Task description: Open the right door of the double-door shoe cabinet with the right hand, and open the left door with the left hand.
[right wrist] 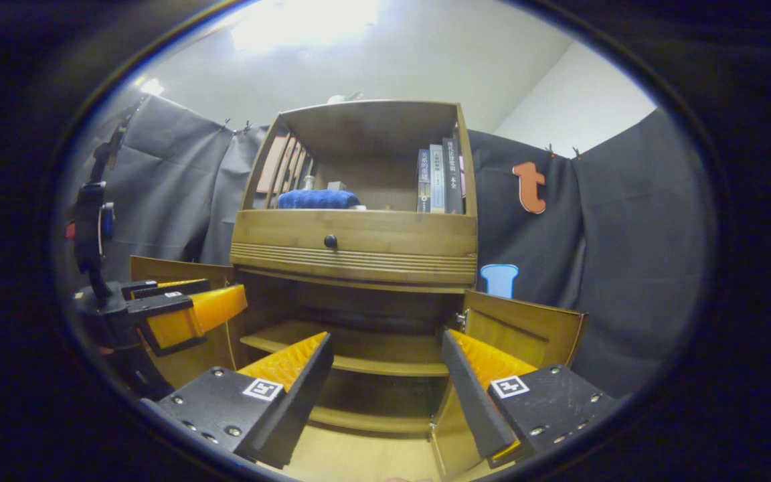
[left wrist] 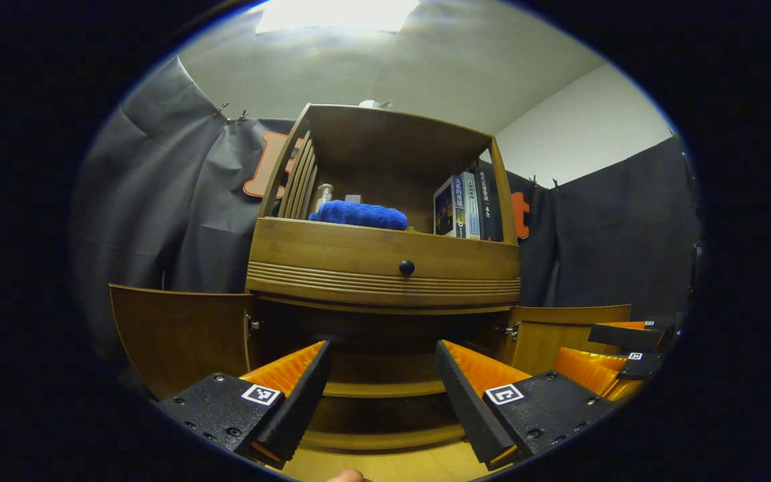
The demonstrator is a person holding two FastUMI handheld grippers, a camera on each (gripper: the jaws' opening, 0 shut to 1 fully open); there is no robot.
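The shoe cabinet (left wrist: 385, 268) stood straight ahead of both grippers, with both lower doors swung wide. In the left gripper view, the left door (left wrist: 178, 335) hung out to the left of the dark opening, beyond the left gripper (left wrist: 382, 385), whose jaws were spread wide with nothing between them; the cabinet's inner shelves (left wrist: 385, 388) showed through the gap. The right door (left wrist: 569, 328) stood open on the far side, and the right gripper (left wrist: 626, 351) appeared just in front of it at the edge of the view.

In the right gripper view, the right gripper (right wrist: 385, 375) likewise had its jaws released and apart, gripping nothing, framing the open compartment and its two shelves (right wrist: 359, 358). The right door (right wrist: 526, 328) angled outward just behind the right-hand finger, close to it, though contact could not be judged. The left gripper (right wrist: 178, 311) was seen at the left in front of the left door (right wrist: 178, 274); its jaw state could not be told from this side angle.

Above the doors ran a drawer front with a dark knob (left wrist: 407, 268). The open upper shelf held a blue cloth (left wrist: 359, 215) and upright books (left wrist: 462, 204). The cabinet stood on a pale wooden floor (right wrist: 359, 455), backed by dark cloth walls (right wrist: 626, 268) under a white ceiling with a bright light (left wrist: 335, 13).
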